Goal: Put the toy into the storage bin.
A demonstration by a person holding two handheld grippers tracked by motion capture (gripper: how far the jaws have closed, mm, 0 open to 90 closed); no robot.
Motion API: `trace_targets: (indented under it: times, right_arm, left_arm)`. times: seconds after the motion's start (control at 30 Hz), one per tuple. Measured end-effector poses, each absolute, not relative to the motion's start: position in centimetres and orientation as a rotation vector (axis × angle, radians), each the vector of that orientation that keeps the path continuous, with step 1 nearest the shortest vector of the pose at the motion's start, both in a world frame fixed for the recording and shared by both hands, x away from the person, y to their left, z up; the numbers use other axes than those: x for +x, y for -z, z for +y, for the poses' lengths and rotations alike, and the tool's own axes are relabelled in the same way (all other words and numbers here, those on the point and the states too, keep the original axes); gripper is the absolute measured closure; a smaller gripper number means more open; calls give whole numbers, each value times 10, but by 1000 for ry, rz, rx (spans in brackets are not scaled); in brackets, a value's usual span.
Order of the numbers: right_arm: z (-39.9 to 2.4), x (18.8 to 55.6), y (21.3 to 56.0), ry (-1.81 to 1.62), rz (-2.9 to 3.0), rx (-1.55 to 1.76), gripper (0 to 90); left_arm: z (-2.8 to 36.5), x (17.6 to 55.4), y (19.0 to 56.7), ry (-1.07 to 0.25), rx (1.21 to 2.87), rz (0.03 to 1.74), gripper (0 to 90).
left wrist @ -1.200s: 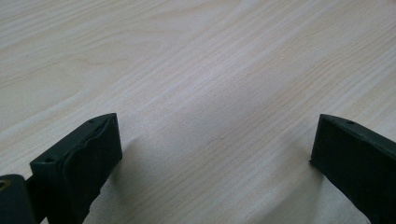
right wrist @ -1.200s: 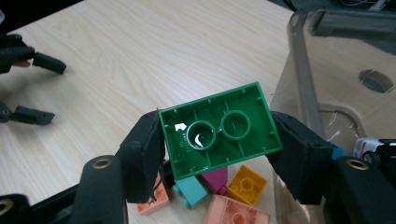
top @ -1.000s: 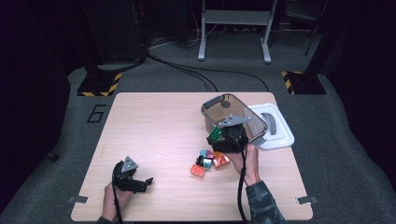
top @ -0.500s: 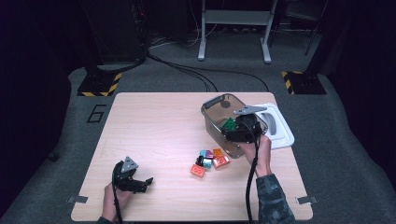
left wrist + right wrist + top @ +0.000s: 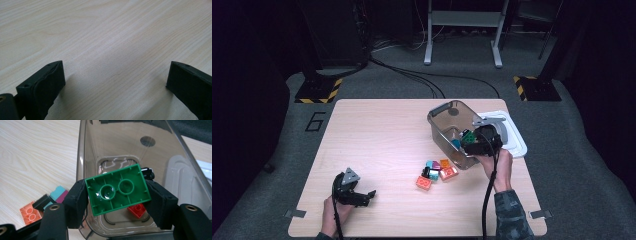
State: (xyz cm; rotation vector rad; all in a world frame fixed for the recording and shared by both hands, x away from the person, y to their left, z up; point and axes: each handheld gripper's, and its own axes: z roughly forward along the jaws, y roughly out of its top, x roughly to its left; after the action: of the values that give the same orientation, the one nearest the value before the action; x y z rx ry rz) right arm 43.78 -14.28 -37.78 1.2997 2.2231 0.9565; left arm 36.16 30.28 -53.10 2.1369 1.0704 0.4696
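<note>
My right gripper [image 5: 473,141] [image 5: 118,196] is shut on a green brick [image 5: 469,135] [image 5: 117,190], gripped by its two short sides with its hollow underside facing the camera. It hangs over the near end of a clear smoky plastic bin [image 5: 446,119] [image 5: 100,145]. A red brick [image 5: 136,209] lies on the bin's floor. Several loose bricks sit on the table left of the bin, among them an orange one [image 5: 423,182] [image 5: 31,213], another orange one [image 5: 448,173] and a teal one [image 5: 432,164] [image 5: 57,192]. My left gripper [image 5: 363,197] [image 5: 113,82] rests open near the front left, with bare wood between its jaws.
A white lid [image 5: 513,136] lies flat beside the bin on its right. The wooden table [image 5: 372,140] has open room across its left and middle. Around it lies dark floor with cables and stand feet.
My right gripper has carried the green brick from above the loose bricks rightward and away, over the bin. The left gripper has stayed put.
</note>
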Motion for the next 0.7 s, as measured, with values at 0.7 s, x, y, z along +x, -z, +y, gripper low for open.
trace_targets:
  times: [0.7]
  right_arm:
    - [-150,429,388,-894,2245,1343,373]
  left_arm:
    - [303,362,531,-468,2139,1070,15]
